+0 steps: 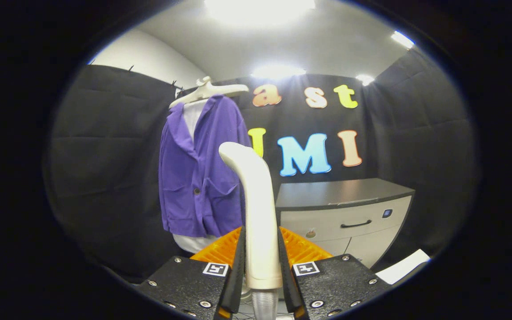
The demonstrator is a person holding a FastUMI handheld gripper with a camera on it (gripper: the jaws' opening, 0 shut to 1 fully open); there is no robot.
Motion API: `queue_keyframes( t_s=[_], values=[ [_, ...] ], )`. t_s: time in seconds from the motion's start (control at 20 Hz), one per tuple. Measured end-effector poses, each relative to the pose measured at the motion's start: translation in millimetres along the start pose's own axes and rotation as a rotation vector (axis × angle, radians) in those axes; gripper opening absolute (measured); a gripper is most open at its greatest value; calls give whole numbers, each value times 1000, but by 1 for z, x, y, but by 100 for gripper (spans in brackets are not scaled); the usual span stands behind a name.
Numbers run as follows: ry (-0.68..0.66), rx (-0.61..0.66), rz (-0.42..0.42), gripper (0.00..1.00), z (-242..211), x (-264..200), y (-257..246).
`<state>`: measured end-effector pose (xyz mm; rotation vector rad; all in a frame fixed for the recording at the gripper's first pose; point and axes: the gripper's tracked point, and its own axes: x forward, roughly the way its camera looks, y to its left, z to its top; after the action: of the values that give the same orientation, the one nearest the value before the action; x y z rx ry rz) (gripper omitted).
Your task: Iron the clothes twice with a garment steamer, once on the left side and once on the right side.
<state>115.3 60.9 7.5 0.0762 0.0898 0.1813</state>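
Black gripper (261,262) jaws clamped on cream plastic steamer handle (256,209), upright; purple jacket on white hanger (198,178) hangs beyond, left of it.

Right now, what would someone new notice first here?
First, the white garment steamer, standing upright and clamped between the fingers of the gripper. Beyond it, slightly to the left, a purple jacket hangs on a white hanger against the black wall. A grey cabinet stands to the right.
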Motion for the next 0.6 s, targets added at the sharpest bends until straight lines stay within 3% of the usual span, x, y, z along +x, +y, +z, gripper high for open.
queue_keyframes(
  t_s=[0.35,0.6],
  values=[
    [-86,27,-25,38,46,-42,-75],
    [-125,36,-111,38,57,-77,-103]
  ],
)
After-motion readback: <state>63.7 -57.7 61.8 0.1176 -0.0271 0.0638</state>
